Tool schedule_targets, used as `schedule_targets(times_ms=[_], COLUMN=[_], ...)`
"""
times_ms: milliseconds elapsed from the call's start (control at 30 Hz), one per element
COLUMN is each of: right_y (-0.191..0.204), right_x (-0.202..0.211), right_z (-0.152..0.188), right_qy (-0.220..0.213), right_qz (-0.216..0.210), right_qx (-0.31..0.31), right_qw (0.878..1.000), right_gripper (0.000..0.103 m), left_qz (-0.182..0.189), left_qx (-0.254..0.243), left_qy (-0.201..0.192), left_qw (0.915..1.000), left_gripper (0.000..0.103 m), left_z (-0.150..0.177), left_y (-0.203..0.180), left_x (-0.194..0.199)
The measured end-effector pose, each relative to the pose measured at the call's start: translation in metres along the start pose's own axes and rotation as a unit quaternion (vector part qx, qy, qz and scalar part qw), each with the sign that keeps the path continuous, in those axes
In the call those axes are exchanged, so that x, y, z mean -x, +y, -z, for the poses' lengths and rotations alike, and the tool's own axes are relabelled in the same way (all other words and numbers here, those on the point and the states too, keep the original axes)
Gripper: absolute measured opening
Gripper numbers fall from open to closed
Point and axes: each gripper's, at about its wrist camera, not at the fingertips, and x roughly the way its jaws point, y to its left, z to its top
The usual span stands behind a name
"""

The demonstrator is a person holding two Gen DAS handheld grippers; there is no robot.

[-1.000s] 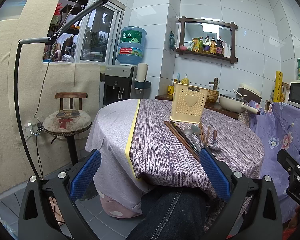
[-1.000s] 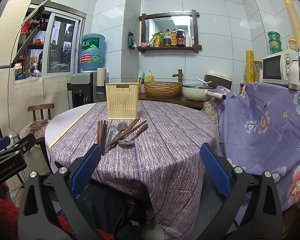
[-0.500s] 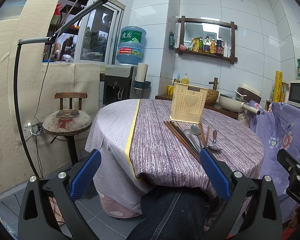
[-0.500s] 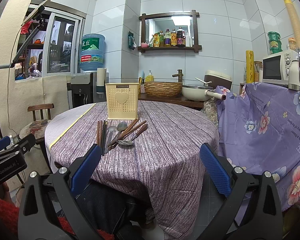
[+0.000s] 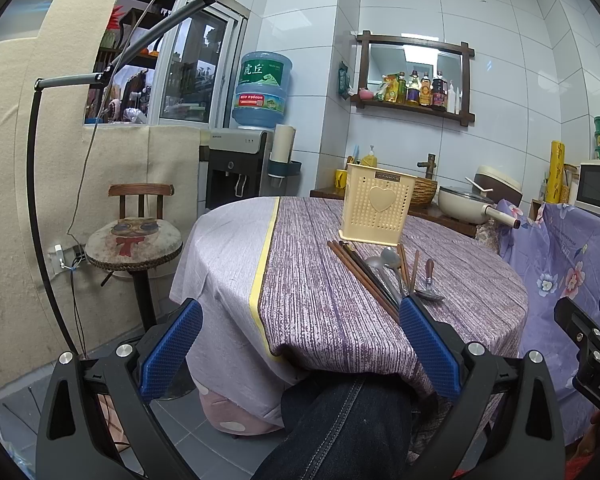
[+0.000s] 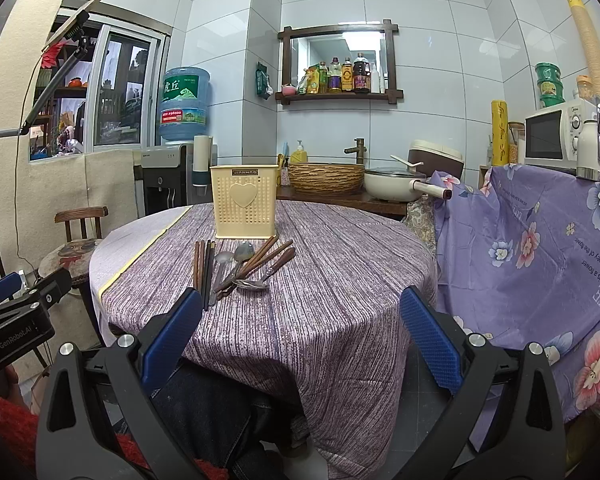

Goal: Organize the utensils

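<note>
Lying in a loose heap on the purple striped tablecloth (image 6: pixel 340 280), the utensils (image 6: pixel 240 270) sit just in front of the cream holder (image 6: pixel 244 202) and apart from both grippers; the holder is an upright rectangular plastic box, perforated with small holes, with a raised heart on its front and a small dark label near the rim; dark wooden chopsticks (image 6: pixel 204 268) lie side by side at the left of the heap, pointing roughly toward the holder; two metal spoons (image 6: pixel 236 256) lie beside them with bowls toward the holder, and brown-handled pieces (image 6: pixel 268 256) cross at an angle on the right, one ending in a metal spoon bowl near the table's front; the left gripper (image 5: pixel 296 348) is held low before the table edge, its blue-padded fingers spread wide and holding nothing; the right gripper (image 6: pixel 300 340) is likewise spread wide and empty, short of the table; a denim-clad leg (image 5: pixel 340 432) shows beneath the left gripper.
</note>
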Motion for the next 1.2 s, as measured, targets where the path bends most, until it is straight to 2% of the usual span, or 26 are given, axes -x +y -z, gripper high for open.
schedule_targets(times_ms=[667,700,833,1067,1133,1200], right_y=[-0.007,-0.008,-0.013,-0.029,-0.032,-0.032], right_x=[-0.003,-0.005,-0.023,-0.08,-0.103,-0.122], right_z=[0.002,0.003,0.011,-0.005,-0.012,-0.019], right_qy=[0.002,0.005,0.033,0.11,0.139,0.15], right_qz=[0.002,0.007,0.022,0.017,0.007,-0.008], right_qx=[0.0,0.001,-0.008,-0.028,-0.028,-0.025], right_qw=[1.0,1.0,0.999,0.993,0.99,0.988], right_gripper=[0.098,0.098,0.098,0.098,0.098,0.098], left_qz=[0.0,0.001,0.006,-0.008,0.015,0.028], left_qx=[-0.002,-0.005,-0.009,-0.047,-0.043,-0.046], left_qy=[0.008,0.017,0.046,0.102,0.138,0.168], left_qw=[1.0,0.9998,0.9989,0.9937,0.9894,0.9844], left_gripper=[0.098,0.098,0.098,0.098,0.098,0.093], left_z=[0.005,0.016,0.016,-0.009,-0.02,-0.029], left_y=[-0.002,-0.013,-0.013,-0.016,-0.017,-0.02], left_x=[-0.004,-0.01,-0.024,-0.077,-0.1,-0.124])
